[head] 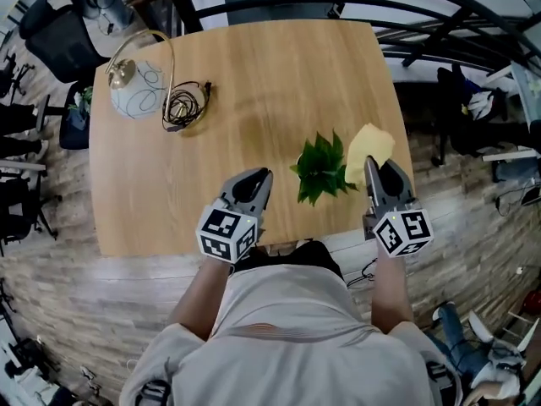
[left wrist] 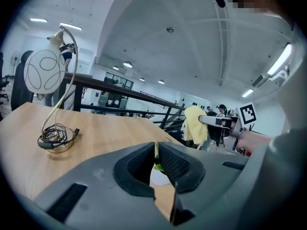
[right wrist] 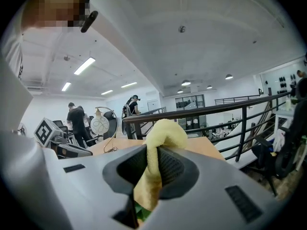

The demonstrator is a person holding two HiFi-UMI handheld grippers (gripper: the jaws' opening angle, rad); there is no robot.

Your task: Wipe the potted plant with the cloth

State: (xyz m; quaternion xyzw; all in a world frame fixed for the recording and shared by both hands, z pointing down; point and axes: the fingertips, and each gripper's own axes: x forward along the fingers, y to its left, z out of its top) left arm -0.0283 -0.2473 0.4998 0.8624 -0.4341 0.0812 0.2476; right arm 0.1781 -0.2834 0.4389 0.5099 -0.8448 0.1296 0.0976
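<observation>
A small potted plant with dark green leaves stands near the front right of the wooden table. My right gripper is just right of it, shut on a yellow cloth that bulges above the jaws, close to the leaves. In the right gripper view the cloth is pinched between the pads, with green leaves showing below it. My left gripper is left of the plant, apart from it, shut with nothing in it. Past its closed jaws in the left gripper view I see the white pot and the cloth.
At the back left of the table stand a round white lamp on a curved brass arm and a coiled black cable. A dark railing runs behind the table. Office chairs and clutter line both sides.
</observation>
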